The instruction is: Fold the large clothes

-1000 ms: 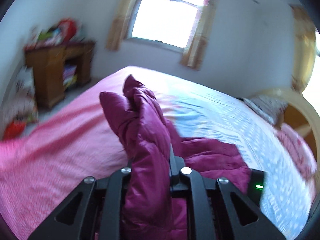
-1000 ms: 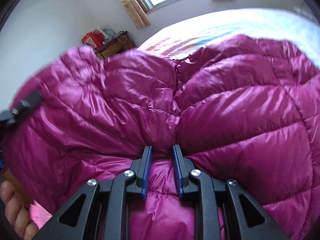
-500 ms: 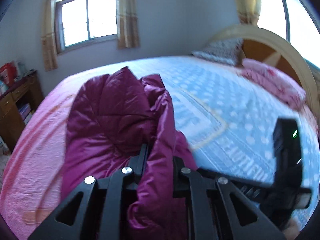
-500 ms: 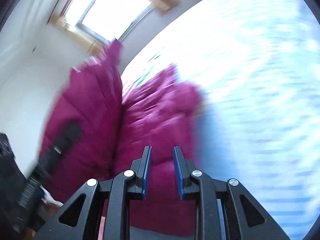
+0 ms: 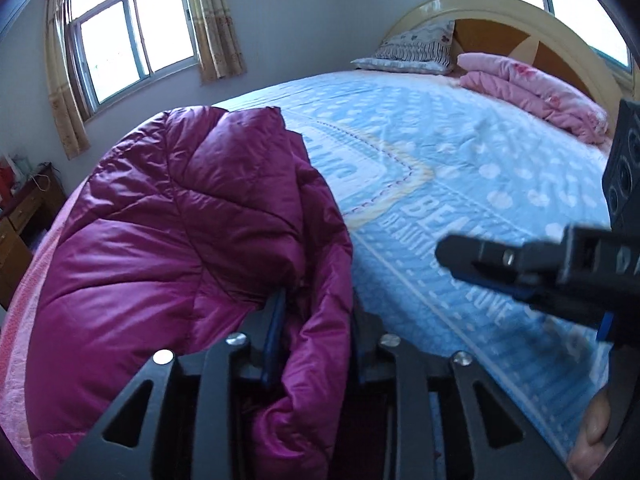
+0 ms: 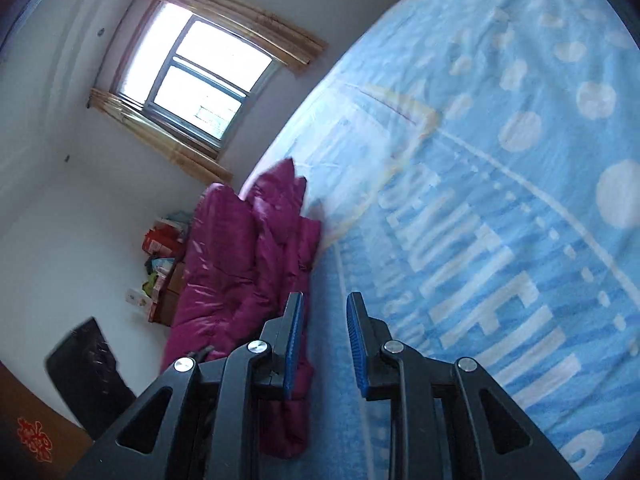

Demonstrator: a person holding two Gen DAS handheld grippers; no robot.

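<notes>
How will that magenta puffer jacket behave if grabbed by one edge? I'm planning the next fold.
The magenta puffer jacket would probably sag and drape rather than hold its shape: it already lies in soft humps on the bed. Its shiny shell looks slippery, so the fold between the opening left claw may slide out. Quilted padding suggests it is light for its bulk.

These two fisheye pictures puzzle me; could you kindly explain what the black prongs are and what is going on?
There is no robot. A person holds a hand-held two-finger gripper in each hand, with a camera on each looking along its fingers.

The left wrist view shows the left gripper, its jaws opening with a fold of the purple jacket between them. The right gripper crosses that picture's right side.

The right wrist view shows the right gripper's own blue-padded fingers apart with nothing between them, above the blue bedspread.

The jacket lies bunched on the bed. Pillows and a pink blanket sit by the headboard.
</notes>
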